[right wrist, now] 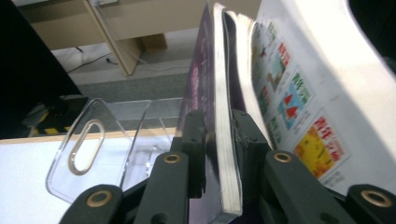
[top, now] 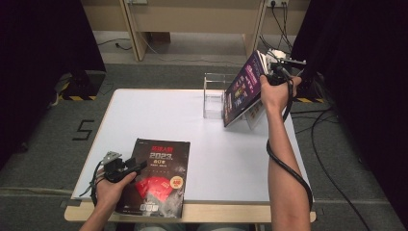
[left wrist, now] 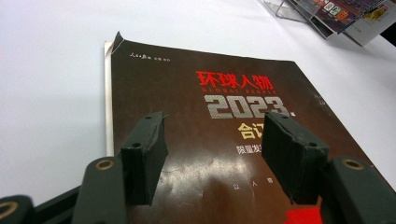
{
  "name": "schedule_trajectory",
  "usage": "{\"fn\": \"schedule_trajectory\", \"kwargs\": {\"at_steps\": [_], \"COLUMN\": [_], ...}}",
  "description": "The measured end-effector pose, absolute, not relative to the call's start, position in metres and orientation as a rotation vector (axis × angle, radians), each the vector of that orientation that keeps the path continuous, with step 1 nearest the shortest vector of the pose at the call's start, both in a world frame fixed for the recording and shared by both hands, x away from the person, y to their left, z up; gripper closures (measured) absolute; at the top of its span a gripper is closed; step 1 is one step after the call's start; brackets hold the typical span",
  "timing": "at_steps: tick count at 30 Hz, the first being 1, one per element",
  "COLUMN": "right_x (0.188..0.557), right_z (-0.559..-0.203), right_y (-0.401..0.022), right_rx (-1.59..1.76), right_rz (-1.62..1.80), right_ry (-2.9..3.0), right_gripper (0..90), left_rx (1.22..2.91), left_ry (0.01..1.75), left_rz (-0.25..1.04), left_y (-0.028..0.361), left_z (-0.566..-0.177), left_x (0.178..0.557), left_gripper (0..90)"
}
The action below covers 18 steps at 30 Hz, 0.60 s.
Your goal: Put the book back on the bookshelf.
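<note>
Wooden table edge (top: 216,209), grey carpet (top: 43,159) beyond

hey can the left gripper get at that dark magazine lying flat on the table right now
Probably yes. The left gripper hovers right over the dark magazine with its fingers open, one to each side of the cover, and nothing lies between them. The magazine is flat on the table, so grabbing an edge may be awkward.

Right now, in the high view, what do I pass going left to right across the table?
Left tool → dark 2023 magazine lying flat at the near edge → clear acrylic stand → purple magazine held tilted up → right tool gripping its top edge.
</note>
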State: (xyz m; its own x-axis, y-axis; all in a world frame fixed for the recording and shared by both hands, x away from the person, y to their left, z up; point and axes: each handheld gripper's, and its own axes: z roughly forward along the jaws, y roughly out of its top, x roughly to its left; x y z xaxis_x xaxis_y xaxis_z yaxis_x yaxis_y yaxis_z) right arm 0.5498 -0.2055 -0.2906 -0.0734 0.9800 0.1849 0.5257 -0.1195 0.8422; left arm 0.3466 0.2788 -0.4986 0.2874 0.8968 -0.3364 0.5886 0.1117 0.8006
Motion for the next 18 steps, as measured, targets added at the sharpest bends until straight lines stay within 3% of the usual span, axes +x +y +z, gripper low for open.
{"fn": "schedule_trajectory", "kwargs": {"at_steps": [12,18], "right_x": [0.5425,0.5432], "right_z": [-0.2819,-0.2844], "right_y": [-0.2099,-0.2111], "right_rx": [1.684,1.680], "right_rz": [1.116,1.094], "right_ry": [1.645,1.643], "right_gripper": [82.9,79.1], "left_rx": [1.576,1.580], "left_ry": [1.406,1.404], "left_rz": [0.401,0.401], "left_y": [0.2792,0.2792], "left_z": [-0.4980,-0.4978], "left_x": [0.3464,0.3463], "left_gripper": [39.3,39.3]}}
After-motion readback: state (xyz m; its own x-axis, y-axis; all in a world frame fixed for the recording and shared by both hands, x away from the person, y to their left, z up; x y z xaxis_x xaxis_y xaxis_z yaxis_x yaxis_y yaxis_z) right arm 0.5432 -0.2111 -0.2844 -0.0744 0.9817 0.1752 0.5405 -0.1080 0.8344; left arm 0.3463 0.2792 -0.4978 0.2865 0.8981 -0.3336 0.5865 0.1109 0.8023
